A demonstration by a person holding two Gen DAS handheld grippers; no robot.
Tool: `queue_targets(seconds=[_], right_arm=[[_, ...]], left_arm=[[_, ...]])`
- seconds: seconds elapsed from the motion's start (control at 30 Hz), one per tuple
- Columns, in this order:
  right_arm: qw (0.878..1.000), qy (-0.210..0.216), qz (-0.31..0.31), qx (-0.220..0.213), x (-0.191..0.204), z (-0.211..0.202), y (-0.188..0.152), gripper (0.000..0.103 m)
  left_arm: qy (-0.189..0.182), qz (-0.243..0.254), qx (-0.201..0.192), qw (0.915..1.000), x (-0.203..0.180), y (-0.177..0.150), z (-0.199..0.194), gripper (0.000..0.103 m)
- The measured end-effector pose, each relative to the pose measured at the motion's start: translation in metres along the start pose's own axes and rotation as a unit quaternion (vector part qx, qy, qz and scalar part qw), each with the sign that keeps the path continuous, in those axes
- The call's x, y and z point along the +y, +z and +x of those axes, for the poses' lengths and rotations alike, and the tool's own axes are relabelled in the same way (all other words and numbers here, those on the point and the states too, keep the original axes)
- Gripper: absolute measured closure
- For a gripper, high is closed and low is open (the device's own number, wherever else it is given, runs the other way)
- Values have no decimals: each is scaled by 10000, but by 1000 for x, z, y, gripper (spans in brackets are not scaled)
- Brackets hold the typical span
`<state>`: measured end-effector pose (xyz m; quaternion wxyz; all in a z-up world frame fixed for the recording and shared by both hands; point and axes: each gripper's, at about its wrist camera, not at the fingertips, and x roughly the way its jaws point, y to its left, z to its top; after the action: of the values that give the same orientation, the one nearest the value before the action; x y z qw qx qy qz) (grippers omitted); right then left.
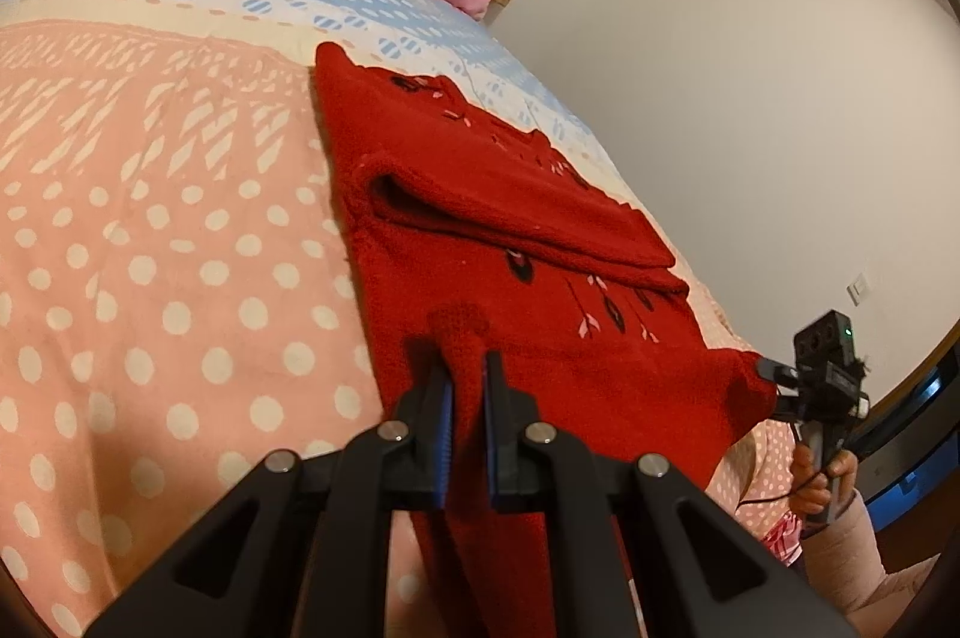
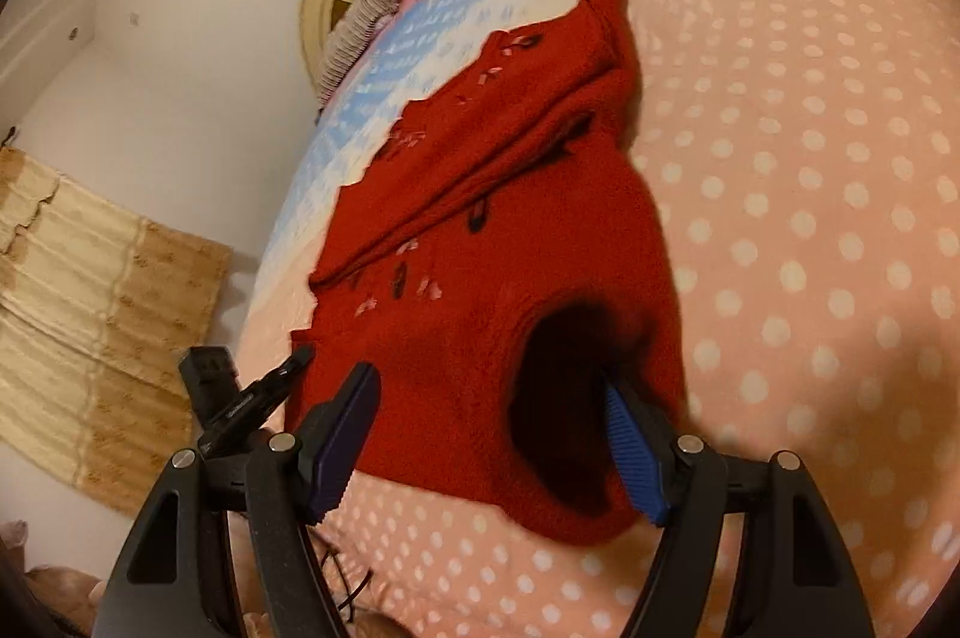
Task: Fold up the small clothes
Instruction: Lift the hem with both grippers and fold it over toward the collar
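While a bed (image 1: 150,278) with a peach polka-dot cover fills both views, a small red knit sweater (image 1: 540,230) lies spread near its edge, one sleeve already folded across the chest. At the sweater's near hem the left gripper (image 1: 467,380) is clamped tight on a bunched ridge of red knit. The right gripper (image 2: 489,434) hovers at the sweater's other near corner with jaws wide apart, gripping nothing; its right finger (image 2: 636,458) seems to sit at a dark opening in the cloth, though blur makes contact unclear.

To do this step well, the right jaws should likely close on a matching edge, then both hands lift evenly and carry the hem toward the collar.

Only the left wrist view shows the pinch and a hand (image 1: 822,476) holding the other tool; only the right wrist view shows the dark opening.
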<state>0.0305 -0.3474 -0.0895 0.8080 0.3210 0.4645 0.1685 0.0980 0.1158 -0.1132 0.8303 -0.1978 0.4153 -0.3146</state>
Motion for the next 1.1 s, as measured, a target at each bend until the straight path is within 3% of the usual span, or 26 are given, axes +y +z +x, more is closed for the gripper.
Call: queue_targets(seconds=[0.13, 0.17, 0.23, 0.27, 0.4, 0.5, 0.57, 0.7, 0.9, 0.93, 0.97, 1.1], right_arm=[[9995, 190, 196, -151, -8, 15, 20, 31], [9991, 232, 247, -236, -8, 16, 25, 35], [9991, 178, 111, -373, -2, 18, 34, 82], [9993, 103, -55, -361, 4, 18, 37, 89], [9942, 49, -881, -613, 28, 7, 29, 90], [9865, -520, -1358, -757, 30, 4, 19, 90], [9863, -917, -1266, -521, 17, 17, 17, 90], [9889, -928, -1079, -422, 5, 23, 17, 90], [9860, -1132, -1216, -127, 11, 30, 28, 90], [9853, -1188, -1223, -120, 12, 31, 28, 90], [9839, -1276, -1245, -136, 14, 32, 28, 90], [9711, -1662, -1647, -460, 35, 20, 19, 94]], left_arm=[[-48, -48, -12, 10000, 2, 0, -1, 96], [-58, -56, -19, 10000, 2, -1, -1, 96], [-81, -60, -41, 9999, 3, -1, -2, 96], [-99, -64, -60, 9999, 3, -1, -3, 96], [-218, -135, -104, 9996, 6, -1, -3, 96], [-259, -196, -68, 9994, 8, 0, 0, 96], [-258, -166, -57, 9995, 7, 0, 0, 95], [-268, -159, -13, 9995, 5, 3, 2, 84], [-224, -13, 2, 9997, -4, 9, 12, 84], [-166, 62, 10, 9998, -7, 9, 13, 88], [-109, 131, -3, 9999, -10, 9, 12, 92], [23, 298, -306, 9991, -19, 9, -4, 93]])
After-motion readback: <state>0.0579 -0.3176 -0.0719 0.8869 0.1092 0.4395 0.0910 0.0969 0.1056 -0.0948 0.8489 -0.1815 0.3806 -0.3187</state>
